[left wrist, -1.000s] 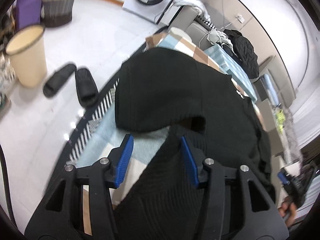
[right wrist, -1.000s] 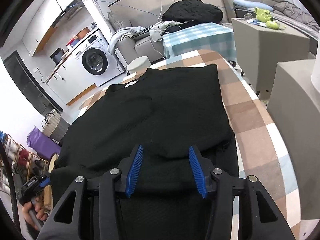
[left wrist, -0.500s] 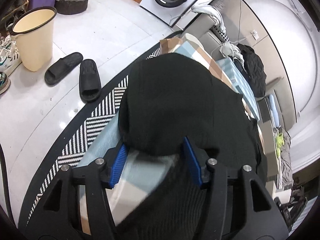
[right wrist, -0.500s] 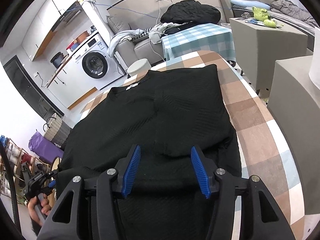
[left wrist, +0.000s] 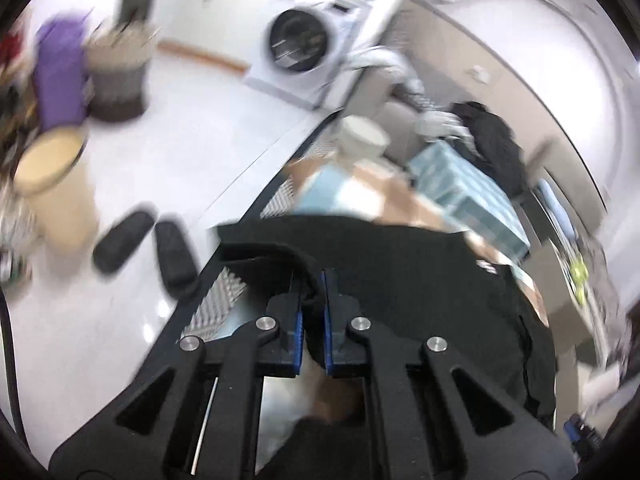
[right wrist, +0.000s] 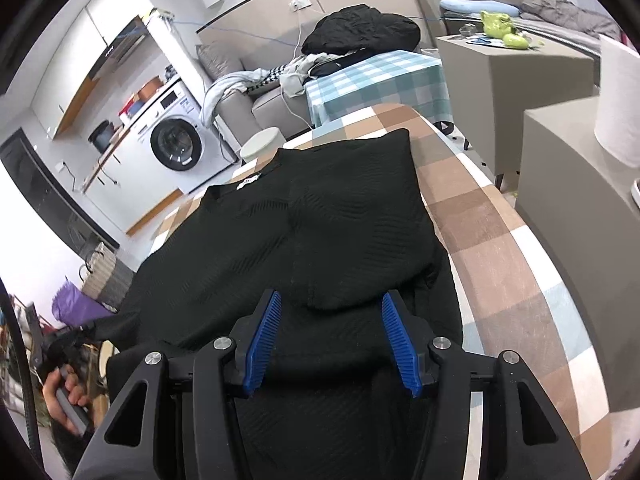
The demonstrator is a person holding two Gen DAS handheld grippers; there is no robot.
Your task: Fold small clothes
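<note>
A black knit sweater (right wrist: pixel 320 232) lies on a checked table (right wrist: pixel 492 232), collar with a white label toward the far end and one sleeve folded across the body. My left gripper (left wrist: pixel 311 280) is shut on the sweater's left sleeve edge (left wrist: pixel 288 252), holding it lifted off the table's left side; the view is blurred. My right gripper (right wrist: pixel 328 320) is open, its blue pads (right wrist: pixel 264 336) on either side of the folded sleeve end (right wrist: pixel 340 292) near the sweater's hem. The sweater also fills the left wrist view (left wrist: pixel 420 276).
A washing machine (right wrist: pixel 176 148) stands at the back left. A sofa with a pile of clothes (right wrist: pixel 360 36) and a second checked table (right wrist: pixel 380 80) lie behind. Grey boxes (right wrist: pixel 580 184) stand right of the table. Slippers (left wrist: pixel 144 244), a cream bin (left wrist: pixel 56 184) and a basket (left wrist: pixel 116 76) sit on the floor.
My left gripper has closed on the sweater's left sleeve edge and swung upward with it. My right gripper has stayed open, hardly moving.
</note>
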